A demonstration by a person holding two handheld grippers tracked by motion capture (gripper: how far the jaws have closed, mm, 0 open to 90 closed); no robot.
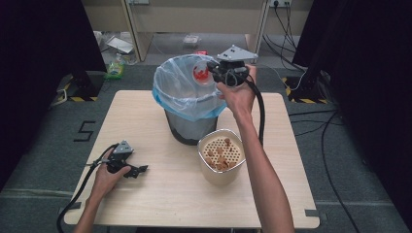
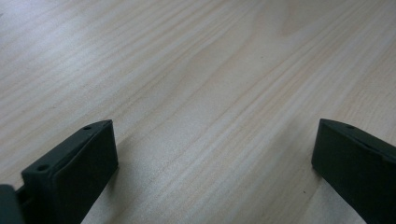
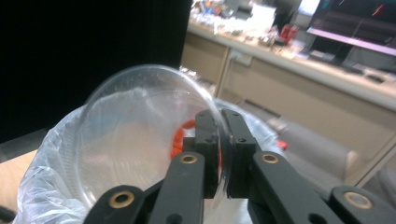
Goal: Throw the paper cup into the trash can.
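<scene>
One clear bowl (red scraps inside) sits pinched by its rim in the right gripper, tipped on edge directly over the lined bin; left gripper rests released, far off.

Clear plastic bowl tipped on edge above lined bin.

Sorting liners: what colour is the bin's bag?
Pale blue bag, clearest in the high view.
</scene>
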